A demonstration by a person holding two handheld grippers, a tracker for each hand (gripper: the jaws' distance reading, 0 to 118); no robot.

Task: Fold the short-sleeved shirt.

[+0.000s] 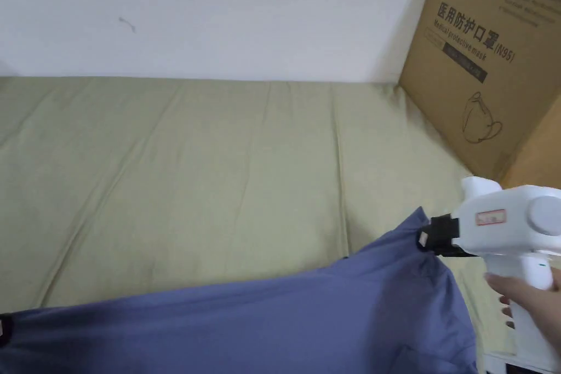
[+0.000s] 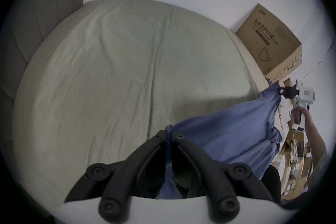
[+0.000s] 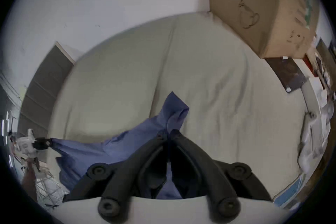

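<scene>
The blue short-sleeved shirt [image 1: 307, 315] hangs stretched above the near edge of the bed [image 1: 219, 172], each gripper pinching one top corner: left gripper [image 2: 169, 134], right gripper [image 1: 424, 238]. Held taut, it probably can be laid flat for folding.

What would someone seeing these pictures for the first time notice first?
First, the blue shirt, stretched in the air across the near side of the pale green bed sheet, pinched at one end by the right gripper and at the other by the left gripper. Next, the big cardboard box standing at the bed's far right corner against the white wall.
</scene>
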